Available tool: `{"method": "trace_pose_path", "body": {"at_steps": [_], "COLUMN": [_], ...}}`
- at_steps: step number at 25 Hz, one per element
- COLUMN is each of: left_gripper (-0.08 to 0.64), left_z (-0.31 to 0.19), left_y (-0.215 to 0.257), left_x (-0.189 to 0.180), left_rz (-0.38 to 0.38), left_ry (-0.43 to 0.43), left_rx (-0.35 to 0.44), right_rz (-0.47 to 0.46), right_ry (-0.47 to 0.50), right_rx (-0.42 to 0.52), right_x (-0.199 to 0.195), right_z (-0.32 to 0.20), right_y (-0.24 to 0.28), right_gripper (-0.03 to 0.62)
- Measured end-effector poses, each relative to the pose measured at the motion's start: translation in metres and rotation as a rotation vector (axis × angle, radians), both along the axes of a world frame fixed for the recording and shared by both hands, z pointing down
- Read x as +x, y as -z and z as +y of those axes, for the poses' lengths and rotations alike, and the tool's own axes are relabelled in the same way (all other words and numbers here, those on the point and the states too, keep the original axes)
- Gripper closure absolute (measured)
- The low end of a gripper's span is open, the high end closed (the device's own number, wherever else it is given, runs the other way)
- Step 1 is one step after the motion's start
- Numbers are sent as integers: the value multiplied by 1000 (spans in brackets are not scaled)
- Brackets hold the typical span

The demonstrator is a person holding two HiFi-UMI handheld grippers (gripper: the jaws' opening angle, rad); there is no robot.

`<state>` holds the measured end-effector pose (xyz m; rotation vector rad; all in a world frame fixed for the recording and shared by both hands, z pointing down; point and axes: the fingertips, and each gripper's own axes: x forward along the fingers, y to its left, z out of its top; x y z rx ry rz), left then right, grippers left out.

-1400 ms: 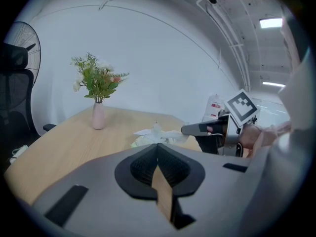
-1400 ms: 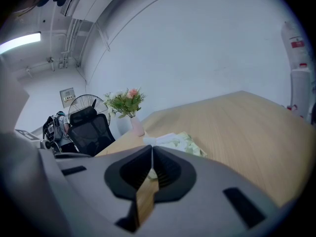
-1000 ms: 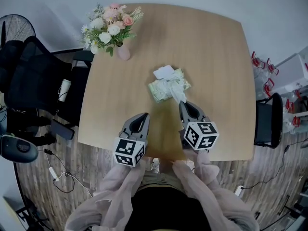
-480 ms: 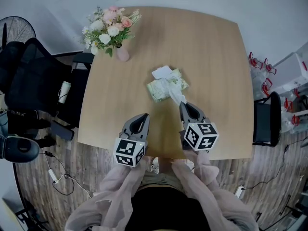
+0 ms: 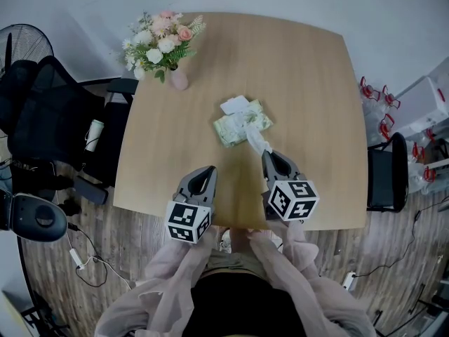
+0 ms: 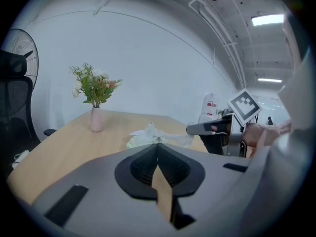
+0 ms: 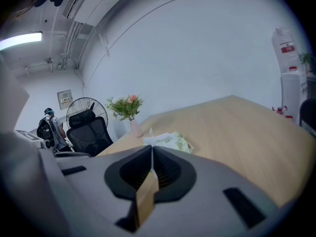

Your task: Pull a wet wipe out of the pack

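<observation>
Light wooden table, white-walled room. The right gripper is seen with jaws together, pinched on the end of a wet wipe. The wipe is stretched from the green wipes pack at mid-table, whose white flap is folded open. The left gripper is closed on nothing and held apart from the pack. Risk as judged: the pack is not pinned, so it may be dragged along by the pull. The thin pinch may slip, or a second wipe may be trailed out.

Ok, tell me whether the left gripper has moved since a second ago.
No. The left gripper hangs at the same spot over the table, just inside its near edge, with its jaws shut on nothing.
</observation>
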<state>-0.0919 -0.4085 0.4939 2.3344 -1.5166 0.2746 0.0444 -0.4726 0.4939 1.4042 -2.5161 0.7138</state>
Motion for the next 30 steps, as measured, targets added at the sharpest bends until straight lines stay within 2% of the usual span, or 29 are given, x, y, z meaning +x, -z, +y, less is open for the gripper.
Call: {"method": "trace_pose_path", "body": {"at_steps": [11, 30], "left_gripper": [548, 548], "left_z": [13, 36], "left_y": [8, 19], "left_x": [0, 18], "left_rz": [-12, 4], "left_ry": [-10, -62], "left_rx": [26, 51], "right_rz": [5, 32], "right_ry": [-23, -107], "right_rx": [23, 61], "right_x": [11, 57], "right_z": [20, 67], "right_y": [10, 26], "right_gripper": [578, 578]}}
